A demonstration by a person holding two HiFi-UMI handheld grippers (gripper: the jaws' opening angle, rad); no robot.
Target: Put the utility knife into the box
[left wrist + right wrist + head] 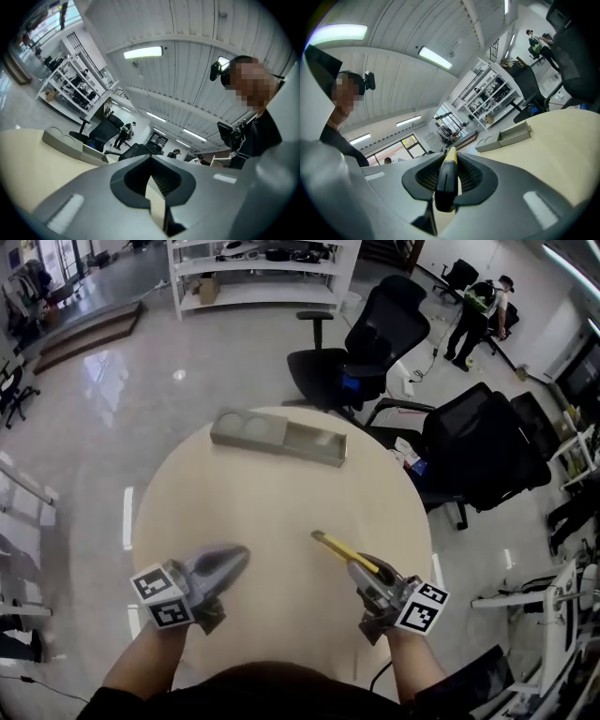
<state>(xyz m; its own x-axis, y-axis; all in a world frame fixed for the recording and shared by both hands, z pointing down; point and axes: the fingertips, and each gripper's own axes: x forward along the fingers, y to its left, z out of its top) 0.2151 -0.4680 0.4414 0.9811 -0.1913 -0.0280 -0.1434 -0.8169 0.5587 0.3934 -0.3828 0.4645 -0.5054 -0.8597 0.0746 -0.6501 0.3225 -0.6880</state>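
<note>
While right gripper point(359, 566) clamps the utility knife point(336, 548) by its near end, tip pointing far-left | left gripper point(225, 563) jaws together, empty | box point(281, 448) on table's point(272, 512) far side, well apart | align knife lengthwise with long open compartment before releasing

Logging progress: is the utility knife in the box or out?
Out: the utility knife is clamped in the right tool, well apart from the box.

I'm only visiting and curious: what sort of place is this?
Probably an open-plan office or lab workspace: black mesh swivel chairs, white metal storage shelves holding gear, and a round pale wooden table on a glossy grey floor.
</note>
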